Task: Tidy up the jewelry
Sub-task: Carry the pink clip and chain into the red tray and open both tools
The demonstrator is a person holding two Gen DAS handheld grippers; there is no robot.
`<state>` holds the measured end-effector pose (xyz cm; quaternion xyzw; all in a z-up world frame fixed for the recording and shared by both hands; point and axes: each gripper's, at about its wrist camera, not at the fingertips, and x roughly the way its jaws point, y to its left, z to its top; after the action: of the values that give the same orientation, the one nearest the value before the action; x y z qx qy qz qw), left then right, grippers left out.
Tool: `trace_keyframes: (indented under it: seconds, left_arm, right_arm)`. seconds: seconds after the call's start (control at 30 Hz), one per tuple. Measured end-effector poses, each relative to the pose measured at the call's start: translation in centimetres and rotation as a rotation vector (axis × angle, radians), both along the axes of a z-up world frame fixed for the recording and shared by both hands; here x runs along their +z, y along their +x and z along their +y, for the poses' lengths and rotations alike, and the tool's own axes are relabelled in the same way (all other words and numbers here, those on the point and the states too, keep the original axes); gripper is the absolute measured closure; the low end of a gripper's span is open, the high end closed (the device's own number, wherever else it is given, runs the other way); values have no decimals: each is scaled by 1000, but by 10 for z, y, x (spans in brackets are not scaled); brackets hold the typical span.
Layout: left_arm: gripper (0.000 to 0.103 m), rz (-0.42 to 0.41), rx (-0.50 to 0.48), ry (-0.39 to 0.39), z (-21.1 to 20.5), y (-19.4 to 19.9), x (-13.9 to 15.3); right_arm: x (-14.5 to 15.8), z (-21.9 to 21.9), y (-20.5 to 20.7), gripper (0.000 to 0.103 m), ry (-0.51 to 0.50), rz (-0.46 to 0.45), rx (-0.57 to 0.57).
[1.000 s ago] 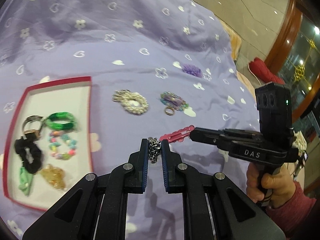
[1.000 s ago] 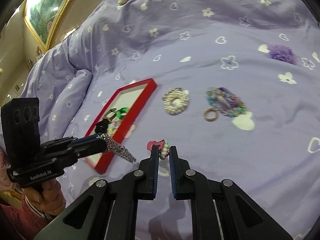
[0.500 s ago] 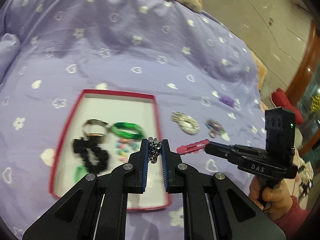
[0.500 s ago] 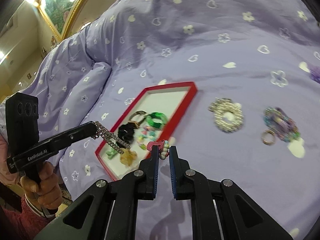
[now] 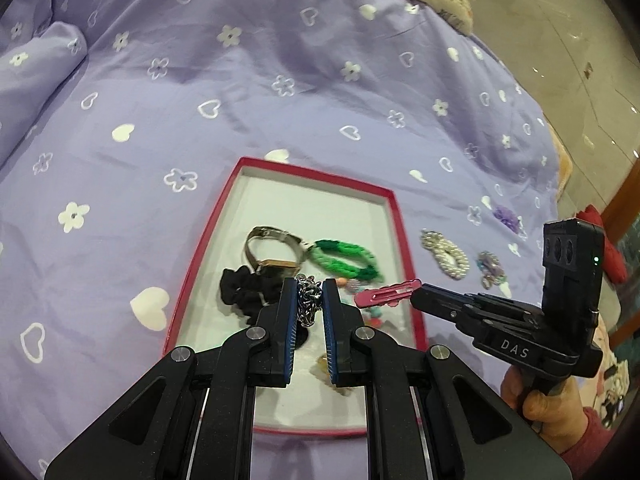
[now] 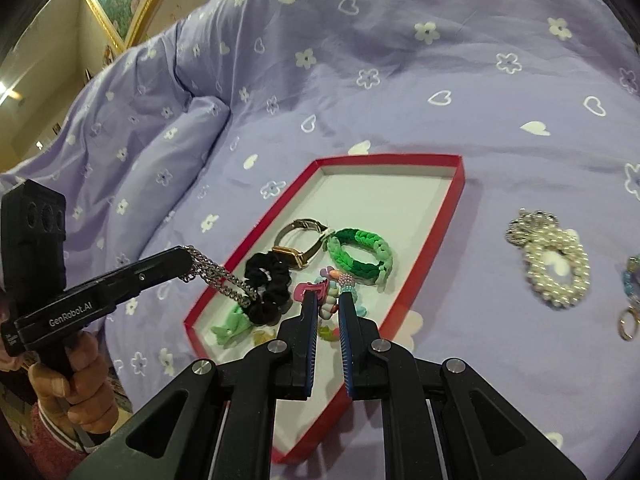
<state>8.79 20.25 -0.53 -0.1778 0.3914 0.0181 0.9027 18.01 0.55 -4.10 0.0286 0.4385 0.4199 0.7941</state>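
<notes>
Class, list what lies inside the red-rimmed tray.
Inside the red-rimmed tray: gold watch, green braided bracelet, black scrunchie, green clip. The grippers cover other pieces.

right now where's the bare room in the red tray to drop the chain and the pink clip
The far half of the red tray, between its far rim and the watch and green bracelet, is bare. The near half is crowded: black scrunchie, bead bracelet and other pieces bunch there. The left gripper holds the silver chain and the right gripper the pink clip over that clutter.
</notes>
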Motion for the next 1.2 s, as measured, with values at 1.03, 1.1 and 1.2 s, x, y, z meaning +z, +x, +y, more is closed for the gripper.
trace_keyframes:
  seconds: [1.03, 1.1, 1.2]
  left_arm:
    - [92, 153, 29, 41, 3, 14, -55]
    - [91, 157, 31, 43, 2, 14, -55]
    - [84, 160, 41, 51, 2, 13, -54]
  right_arm:
    - [-22, 42, -5, 88, -243, -56, 132]
    - [-22, 42, -5, 88, -247, -56, 136]
    - [-21, 42, -5, 88, -244, -49, 137]
